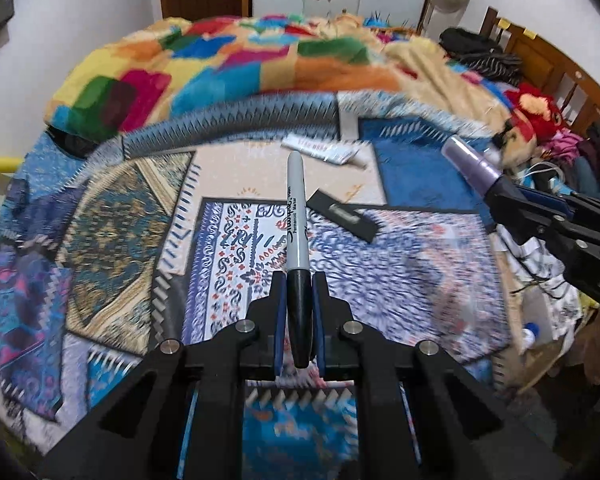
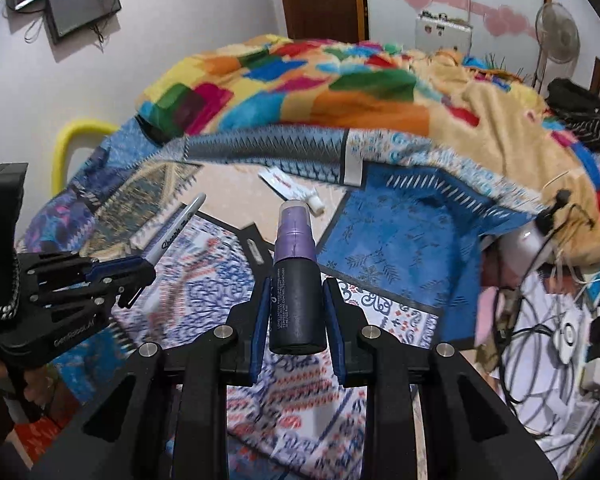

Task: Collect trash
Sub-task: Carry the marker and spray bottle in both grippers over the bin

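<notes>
Nearest in the left wrist view, the left gripper (image 1: 299,296) is clamped on the black cap end of a Sharpie permanent marker (image 1: 296,216), whose grey barrel juts forward above the patterned bedspread (image 1: 400,272). The right gripper (image 2: 296,300) is clamped on a small spray bottle (image 2: 296,280), dark-bodied with a purple top, held clear of the bed. Farther off on the bedspread lie a flat black card (image 1: 342,216) and a white squeeze tube (image 2: 290,188), with a multicoloured patchwork blanket (image 2: 300,92) heaped behind them.

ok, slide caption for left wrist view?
Left claw shut on marker, lifted above patterned bedspread.
</notes>
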Demonstrator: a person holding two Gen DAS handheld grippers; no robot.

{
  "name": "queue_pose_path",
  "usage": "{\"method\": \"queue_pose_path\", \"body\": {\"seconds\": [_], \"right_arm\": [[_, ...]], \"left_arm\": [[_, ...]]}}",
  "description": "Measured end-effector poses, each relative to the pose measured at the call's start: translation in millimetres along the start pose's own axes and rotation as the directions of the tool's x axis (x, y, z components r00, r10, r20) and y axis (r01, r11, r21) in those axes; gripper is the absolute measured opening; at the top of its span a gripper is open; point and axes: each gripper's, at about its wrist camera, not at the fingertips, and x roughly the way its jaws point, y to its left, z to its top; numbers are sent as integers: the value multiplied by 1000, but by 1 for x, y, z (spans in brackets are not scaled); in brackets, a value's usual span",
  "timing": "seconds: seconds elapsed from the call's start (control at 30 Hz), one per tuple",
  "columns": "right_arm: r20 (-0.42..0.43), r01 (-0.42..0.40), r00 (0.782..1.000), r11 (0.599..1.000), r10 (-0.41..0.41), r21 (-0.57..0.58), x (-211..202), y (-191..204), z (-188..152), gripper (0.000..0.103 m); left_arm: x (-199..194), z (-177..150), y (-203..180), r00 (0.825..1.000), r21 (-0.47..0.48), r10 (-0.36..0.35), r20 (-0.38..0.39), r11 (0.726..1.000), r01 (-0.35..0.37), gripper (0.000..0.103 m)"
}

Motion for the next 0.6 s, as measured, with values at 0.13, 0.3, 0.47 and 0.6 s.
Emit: {"method": "queue_pose_path", "body": {"seconds": [0.13,0.3,0.47,0.6], "right_arm": [[48,-5,999,1000,6,-12,-39,15,1,24],[126,-24,992,999,28,-32,-99,44,1,24],[200,-32,979,997,46,-75,-151,78,-4,24],[242,-47,968,993,72,-108,-188,105,-15,24]], "left_arm": [[-58,-5,-9,998,-3,8,67,1000,-8,11],[-137,-19,-16,987,-11,18,160,1000,-17,11],[-209,-43,-20,969,-23,27,246,999,-22,11],[-258,-66,-17,953,-36,45,301,999,-36,11]]}}
